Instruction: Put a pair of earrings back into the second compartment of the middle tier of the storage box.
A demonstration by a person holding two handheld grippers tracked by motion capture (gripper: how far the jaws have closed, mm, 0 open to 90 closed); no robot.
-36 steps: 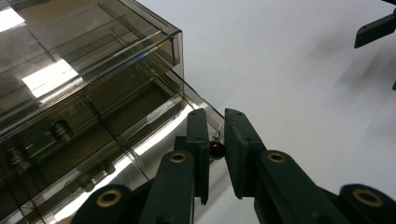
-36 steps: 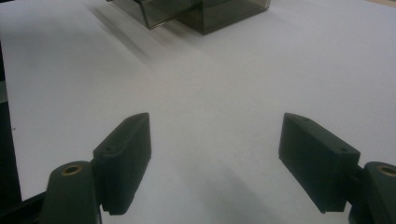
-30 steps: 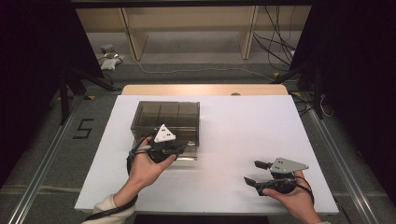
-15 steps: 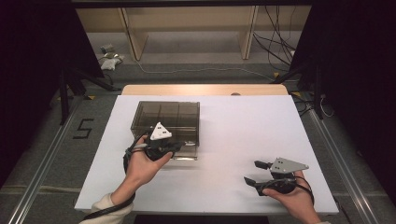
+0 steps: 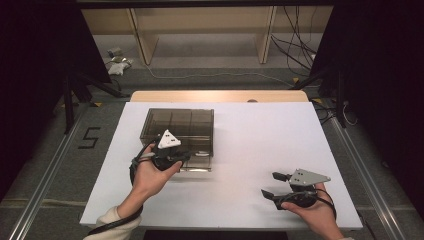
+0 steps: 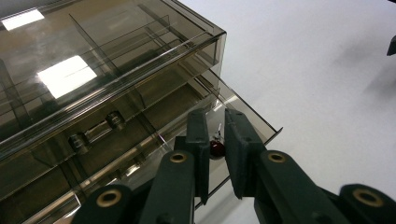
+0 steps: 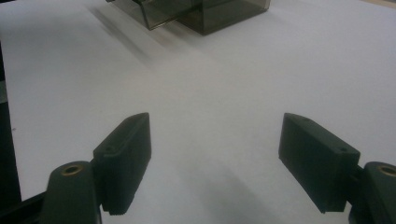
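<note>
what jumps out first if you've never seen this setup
The smoky see-through drawer box on the white table draws the eye first, its lower drawer partly open toward the person. The left gripper has its jaws nearly closed on the drawer's front wall, with a small dark red thing between them. The right gripper rests apart at the near right, jaws wide open.

Organizer box (image 5: 180, 131): smoke-tinted transparent plastic, glossy, smooth. Table (image 5: 260, 150): white, matt, smooth. Left gripper (image 6: 215, 140): matt black plastic, brass-coloured pivots. Small red object (image 6: 216, 148): glossy.
</note>
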